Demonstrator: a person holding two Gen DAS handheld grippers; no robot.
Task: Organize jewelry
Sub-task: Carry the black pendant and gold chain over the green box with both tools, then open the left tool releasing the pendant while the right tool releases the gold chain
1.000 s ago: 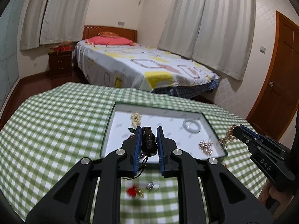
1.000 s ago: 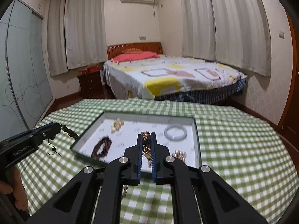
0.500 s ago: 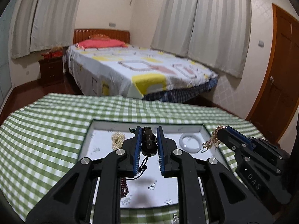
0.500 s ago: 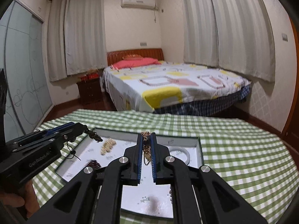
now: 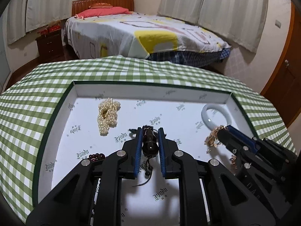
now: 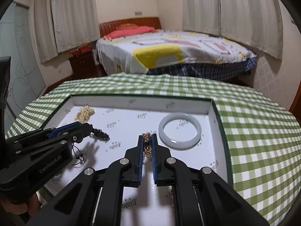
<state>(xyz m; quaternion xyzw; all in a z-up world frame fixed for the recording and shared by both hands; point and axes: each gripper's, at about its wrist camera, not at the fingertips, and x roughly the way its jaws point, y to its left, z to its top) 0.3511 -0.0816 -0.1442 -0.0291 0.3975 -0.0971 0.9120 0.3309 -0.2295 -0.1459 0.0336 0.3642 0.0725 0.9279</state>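
The left gripper [image 5: 149,138] is clamped on a dark bead bracelet [image 5: 149,143] over the white tray [image 5: 75,92]; the right gripper [image 6: 148,145], beside it, pinches a gold chain [image 6: 147,148]. "GenRobot.AI" marks the left tool. Beyond lie a pearl strand [image 5: 108,115] left and a jade bangle [image 6: 179,138] right; the tray lining reads "Lindu"

Two wrist fisheyes look down and forward, close over one tray.
Each looks along its own fingers toward the tray's [image 5: 150,85] far edge and the bed [image 6: 169,47] beyond; both share the tray, the jade bangle [image 6: 179,133] and the other gripper.
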